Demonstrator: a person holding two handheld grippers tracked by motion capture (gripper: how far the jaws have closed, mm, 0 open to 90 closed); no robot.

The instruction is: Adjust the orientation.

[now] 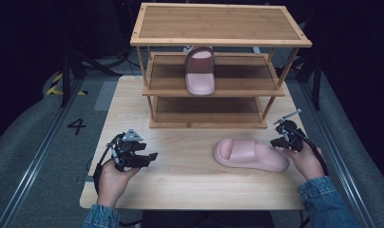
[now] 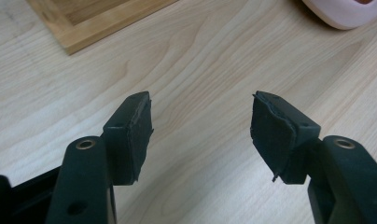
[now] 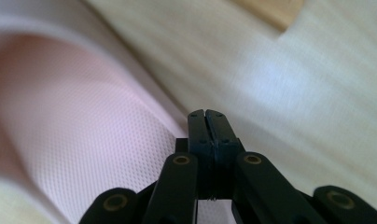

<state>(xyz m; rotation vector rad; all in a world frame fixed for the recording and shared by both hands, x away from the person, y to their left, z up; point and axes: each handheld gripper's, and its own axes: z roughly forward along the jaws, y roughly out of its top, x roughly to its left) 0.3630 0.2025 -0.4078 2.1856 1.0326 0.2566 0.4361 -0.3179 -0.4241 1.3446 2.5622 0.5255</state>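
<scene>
one slipper (image 1: 199, 71) sat on the rack (image 1: 218, 90); the other (image 1: 252, 155) lay on the table (image 1: 180, 180), unheld. left gripper (image 1: 149, 157) gaped empty, right gripper (image 1: 277, 141) was closed beside it.

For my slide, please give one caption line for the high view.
Pink slipper on the table, its pair on the rack's middle shelf; right tool shut beside it.
</scene>
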